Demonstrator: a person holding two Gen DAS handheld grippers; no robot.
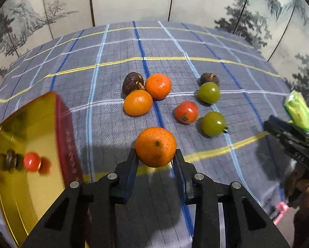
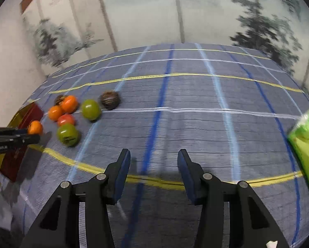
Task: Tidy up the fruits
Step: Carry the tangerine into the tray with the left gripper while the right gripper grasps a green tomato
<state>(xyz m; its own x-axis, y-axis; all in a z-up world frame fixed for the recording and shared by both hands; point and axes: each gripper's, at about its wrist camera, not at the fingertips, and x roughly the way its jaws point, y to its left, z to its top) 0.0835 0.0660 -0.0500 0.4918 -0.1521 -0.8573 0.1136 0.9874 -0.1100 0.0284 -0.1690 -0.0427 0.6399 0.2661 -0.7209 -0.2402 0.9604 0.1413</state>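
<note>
Fruits lie scattered on our checked blue tablecloth (image 1: pixel 113 66), and we count them by kind. Three oranges: one orange (image 1: pixel 155 146) sits clamped between the pads of our left gripper (image 1: pixel 155 155), near the cloth's front, and two oranges (image 1: pixel 138 102) touch each other farther back. Two green tomatoes (image 1: pixel 208 92) lie to the right, with one red tomato (image 1: pixel 186 111) between the groups. Two brown nuts (image 1: pixel 133 82) rest at the back, one against the oranges, one just behind a green tomato. In the gold tin (image 1: pixel 30 122) at the left we see one more red tomato (image 1: pixel 32 162) beside one more brown nut (image 1: pixel 10 159). Our right gripper (image 2: pixel 154 161) hangs over bare cloth with its jaws parted and nothing between them. One green packet (image 2: pixel 307 144) lies at the right edge.
</note>
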